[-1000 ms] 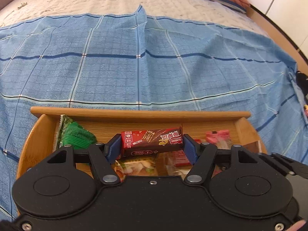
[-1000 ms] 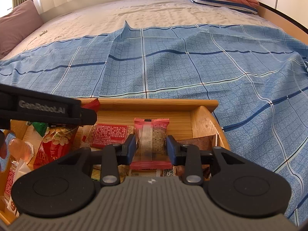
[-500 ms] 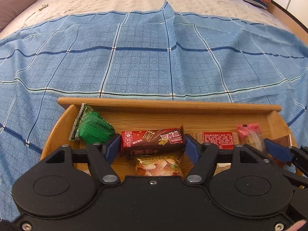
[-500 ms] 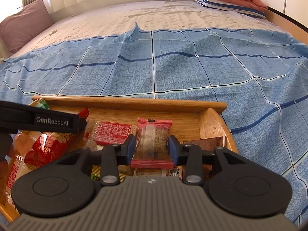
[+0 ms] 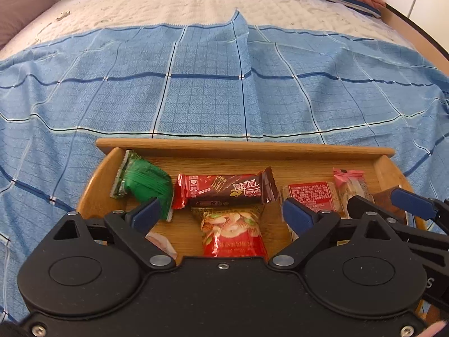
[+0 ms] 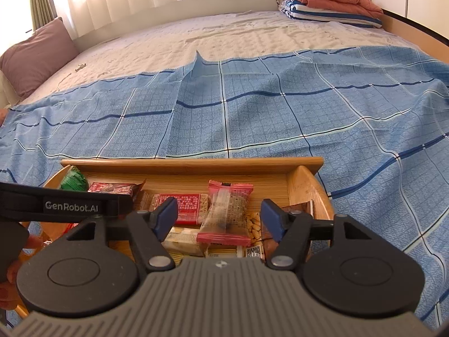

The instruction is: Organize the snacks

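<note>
A wooden tray [image 5: 241, 148] on the bed holds several wrapped snacks. My left gripper [image 5: 221, 214] hangs over its left half, jaws opening. The brown-and-red chocolate bar [image 5: 224, 191] lies flat on the tray just beyond the blue pads, untouched, beside a green packet [image 5: 143, 181] and a red nut packet [image 5: 233, 233]. My right gripper [image 6: 220, 217] is over the tray's right half, its jaws also opening. A pink-edged clear packet [image 6: 227, 213] lies between its pads, which stand clear of it. A red-label packet [image 6: 179, 207] rests to its left.
The tray [image 6: 190, 164] sits on a blue checked cloth [image 6: 252, 118] spread over a beige bed cover [image 6: 224, 36]. A pillow [image 6: 36, 53] lies far left and folded blankets [image 6: 328, 5] far right. The left gripper's black arm [image 6: 70, 206] crosses the tray's left side.
Both grippers have spread their jaws. The chocolate bar has left the left pads and lies on the tray. The pink-edged packet has been let go by the right pads.
</note>
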Available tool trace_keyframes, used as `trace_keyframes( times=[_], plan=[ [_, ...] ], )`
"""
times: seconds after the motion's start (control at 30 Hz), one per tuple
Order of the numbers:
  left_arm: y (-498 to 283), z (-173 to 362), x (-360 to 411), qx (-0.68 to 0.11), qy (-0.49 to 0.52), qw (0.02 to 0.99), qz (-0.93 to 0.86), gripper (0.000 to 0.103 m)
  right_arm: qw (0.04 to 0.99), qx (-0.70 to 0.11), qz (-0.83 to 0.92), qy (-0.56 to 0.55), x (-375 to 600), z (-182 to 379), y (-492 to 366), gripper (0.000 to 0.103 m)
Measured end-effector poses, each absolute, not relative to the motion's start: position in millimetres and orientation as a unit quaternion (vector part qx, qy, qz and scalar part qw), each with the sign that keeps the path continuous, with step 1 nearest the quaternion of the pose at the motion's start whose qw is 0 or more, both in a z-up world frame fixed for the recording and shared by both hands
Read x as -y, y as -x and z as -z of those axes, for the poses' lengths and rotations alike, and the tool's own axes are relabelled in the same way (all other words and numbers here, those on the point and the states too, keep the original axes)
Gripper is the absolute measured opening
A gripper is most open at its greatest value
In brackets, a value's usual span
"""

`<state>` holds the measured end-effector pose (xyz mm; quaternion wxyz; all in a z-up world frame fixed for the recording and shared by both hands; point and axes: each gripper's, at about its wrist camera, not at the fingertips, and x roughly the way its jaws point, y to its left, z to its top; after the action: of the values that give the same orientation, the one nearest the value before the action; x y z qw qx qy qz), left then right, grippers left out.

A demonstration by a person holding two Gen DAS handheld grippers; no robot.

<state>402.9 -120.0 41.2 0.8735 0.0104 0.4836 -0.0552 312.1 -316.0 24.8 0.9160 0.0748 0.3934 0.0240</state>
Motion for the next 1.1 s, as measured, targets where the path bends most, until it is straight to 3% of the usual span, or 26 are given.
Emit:
trace_keyframes(
  times=[0.7, 1.1],
  plan=[
    [-291.2, -100.3, 70.8, -0.419, -0.004, 0.906, 0.064, 0.099, 0.934, -0.35, -0.017, -0.07, 304.5, -67.6, -221.4, 0.1],
    [-200.3, -118.3, 35.9, -0.358, -0.002, 0.932, 0.061, 0.1, 0.95, -0.303, -0.015, -0.07, 289.2, -69.4, -129.3, 0.103]
  ],
)
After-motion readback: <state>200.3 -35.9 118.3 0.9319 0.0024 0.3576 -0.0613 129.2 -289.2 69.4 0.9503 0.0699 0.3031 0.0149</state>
